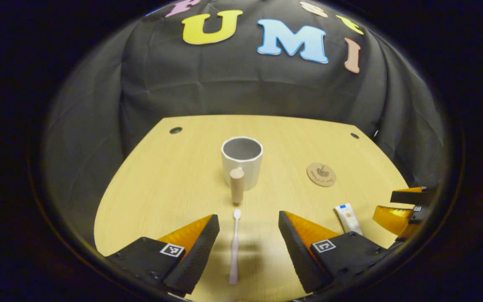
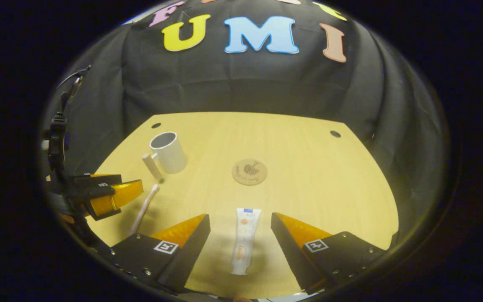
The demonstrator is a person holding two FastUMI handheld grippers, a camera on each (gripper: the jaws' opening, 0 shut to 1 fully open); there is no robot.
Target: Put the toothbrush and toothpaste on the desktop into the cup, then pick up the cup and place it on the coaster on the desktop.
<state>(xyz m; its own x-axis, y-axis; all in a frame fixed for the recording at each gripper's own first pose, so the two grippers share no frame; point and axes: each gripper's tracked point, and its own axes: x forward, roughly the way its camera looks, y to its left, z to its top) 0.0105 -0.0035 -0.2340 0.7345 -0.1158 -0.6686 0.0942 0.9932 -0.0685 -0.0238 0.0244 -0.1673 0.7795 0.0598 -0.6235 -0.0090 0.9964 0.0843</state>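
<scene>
A white cup [image 1: 242, 161] with a wooden handle [image 1: 237, 184] stands upright mid-table; in the right gripper view the cup [image 2: 167, 152] is at the left. A white toothbrush [image 1: 235, 247] lies flat between the fingers of my open left gripper [image 1: 247, 228], untouched. A white toothpaste tube [image 2: 245, 241] lies flat between the fingers of my open right gripper [image 2: 240, 230], also untouched; the tube [image 1: 349, 218] shows in the left gripper view too. A round brown coaster [image 1: 321, 174] [image 2: 249, 171] lies right of the cup. The toothbrush [image 2: 144, 207] appears beside the left gripper [image 2: 113, 195].
The light wooden table [image 1: 174, 184] has two dark cable holes [image 1: 175, 130] [image 1: 354, 135] near its far corners. Black cloth hangs close behind and around the table. The right gripper [image 1: 405, 207] sits at the table's right edge in the left gripper view.
</scene>
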